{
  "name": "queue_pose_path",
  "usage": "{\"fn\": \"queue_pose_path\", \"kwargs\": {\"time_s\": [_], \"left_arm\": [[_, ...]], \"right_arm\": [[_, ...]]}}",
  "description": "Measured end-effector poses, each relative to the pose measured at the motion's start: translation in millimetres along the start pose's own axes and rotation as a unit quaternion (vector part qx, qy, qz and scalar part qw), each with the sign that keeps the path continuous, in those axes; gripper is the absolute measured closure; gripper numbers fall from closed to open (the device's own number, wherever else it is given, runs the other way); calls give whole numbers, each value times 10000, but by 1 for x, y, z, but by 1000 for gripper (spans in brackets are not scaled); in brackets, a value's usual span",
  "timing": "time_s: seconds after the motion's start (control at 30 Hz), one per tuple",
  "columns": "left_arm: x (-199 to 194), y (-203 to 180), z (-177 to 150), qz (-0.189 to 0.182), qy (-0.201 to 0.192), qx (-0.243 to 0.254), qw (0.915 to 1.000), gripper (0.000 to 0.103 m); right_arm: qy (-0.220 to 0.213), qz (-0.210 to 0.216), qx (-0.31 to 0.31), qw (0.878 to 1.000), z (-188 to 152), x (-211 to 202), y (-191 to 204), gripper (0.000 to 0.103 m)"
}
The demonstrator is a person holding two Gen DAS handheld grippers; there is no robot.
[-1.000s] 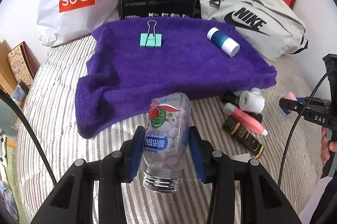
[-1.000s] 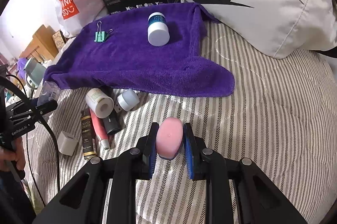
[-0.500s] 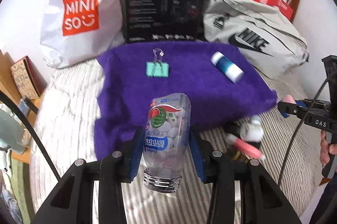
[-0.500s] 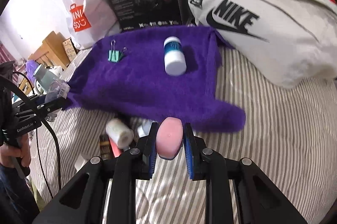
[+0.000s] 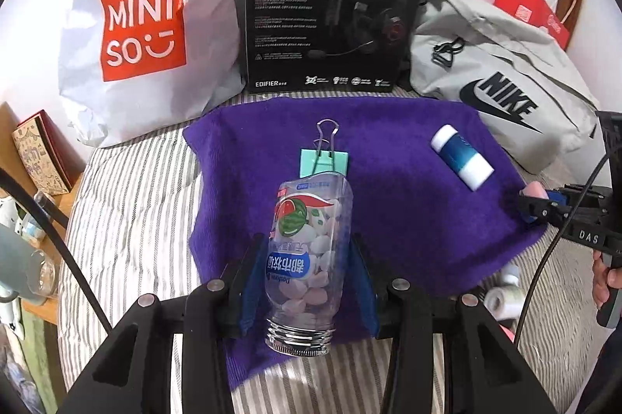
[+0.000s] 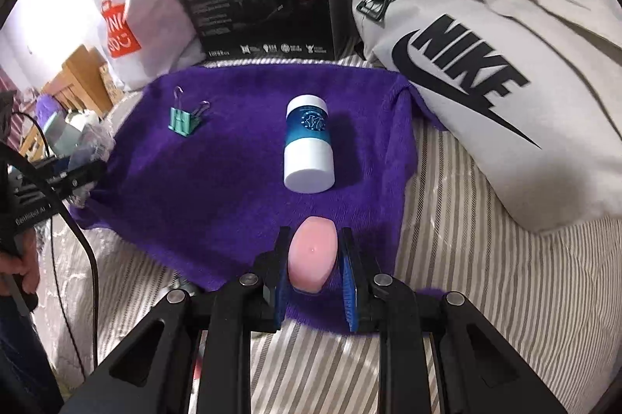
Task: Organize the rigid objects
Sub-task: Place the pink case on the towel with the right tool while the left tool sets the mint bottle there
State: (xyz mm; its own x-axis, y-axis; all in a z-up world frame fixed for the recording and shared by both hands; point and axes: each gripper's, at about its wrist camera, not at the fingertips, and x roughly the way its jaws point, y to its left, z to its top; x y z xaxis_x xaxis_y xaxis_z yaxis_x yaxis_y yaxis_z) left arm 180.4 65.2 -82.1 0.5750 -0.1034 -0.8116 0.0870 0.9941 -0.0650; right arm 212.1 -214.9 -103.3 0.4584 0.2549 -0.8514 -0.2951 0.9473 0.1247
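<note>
The left gripper [image 5: 307, 282] clenched the candy bottle [image 5: 309, 258], the right gripper [image 6: 313, 268] the pink egg [image 6: 312, 254]; both should go down softly on the purple towel [image 6: 233, 161].

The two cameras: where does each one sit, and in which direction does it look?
Left wrist: behind the left tongs shut on a candy bottle, facing the purple towel; the right tongs and fingers show at right.
Right wrist: behind the right tongs around a pink object, facing the same towel; a hand shows at left.
Both see the green binder clip and blue-and-white container.
</note>
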Motion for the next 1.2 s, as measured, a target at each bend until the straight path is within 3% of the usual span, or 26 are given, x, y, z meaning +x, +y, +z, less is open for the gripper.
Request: {"fn": "queue_pose_path", "kwargs": {"time_s": [0.27,0.57,0.9,1.0,1.13,1.2], "left_arm": [[32,-1,18,57,212,-14,9998,63],[65,3,29,228,409,-23,9989,63],[70,-2,29,416,404,83,9983,62],[66,-2,26,408,449,47,9981,58],[62,-8,19,443,526,70,9976,51],[58,-8,15,449,561,20,9974,51]], "right_arm": [[313,-172,-306,9989,9,34,9,80],[354,-236,-407,9983,12,46,13,80],[345,-177,-488,9981,13,47,10,79],[368,-144,-468,9981,12,46,9,72],[387,-200,-401,9982,10,38,13,54],[350,-231,-382,9984,8,31,14,54]]}}
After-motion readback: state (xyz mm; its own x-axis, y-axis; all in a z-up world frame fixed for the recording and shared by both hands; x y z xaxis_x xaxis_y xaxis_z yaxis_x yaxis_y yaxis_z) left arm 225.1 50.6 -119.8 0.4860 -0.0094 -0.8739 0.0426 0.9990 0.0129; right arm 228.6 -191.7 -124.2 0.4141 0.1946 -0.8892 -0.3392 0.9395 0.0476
